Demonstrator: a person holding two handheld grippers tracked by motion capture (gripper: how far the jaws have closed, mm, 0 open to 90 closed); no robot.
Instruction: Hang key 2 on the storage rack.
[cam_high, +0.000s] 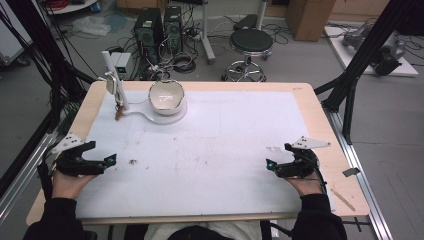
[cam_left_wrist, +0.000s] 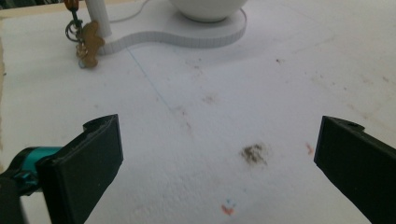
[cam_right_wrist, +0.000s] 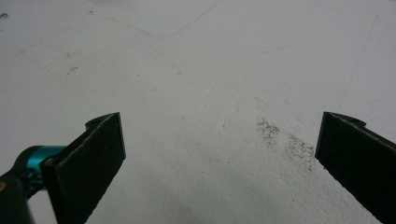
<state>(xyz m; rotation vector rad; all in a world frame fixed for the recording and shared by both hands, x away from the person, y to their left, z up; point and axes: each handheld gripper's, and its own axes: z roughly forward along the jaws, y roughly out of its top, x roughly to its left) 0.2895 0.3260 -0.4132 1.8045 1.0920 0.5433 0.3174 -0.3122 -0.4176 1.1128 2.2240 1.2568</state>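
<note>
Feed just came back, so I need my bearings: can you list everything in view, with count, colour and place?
bowl: 1, white, far left of the table on the stand base
stand: 1, white, flat base with an upright post, far left
keychain: 1, brown charm on rings, hanging by the post
mat: 1, white, smudged, covering the table
table: 1, light wood
stool: 1, black, floor beyond the table
computer towers: 2, black, on the floor behind
left gripper: 1, black, open, near left
right gripper: 1, black, open, near right

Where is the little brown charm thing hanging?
In the high view, the brown charm hangs by the white post at the far left of the table, left of the white bowl, ahead of the left claw.
</note>
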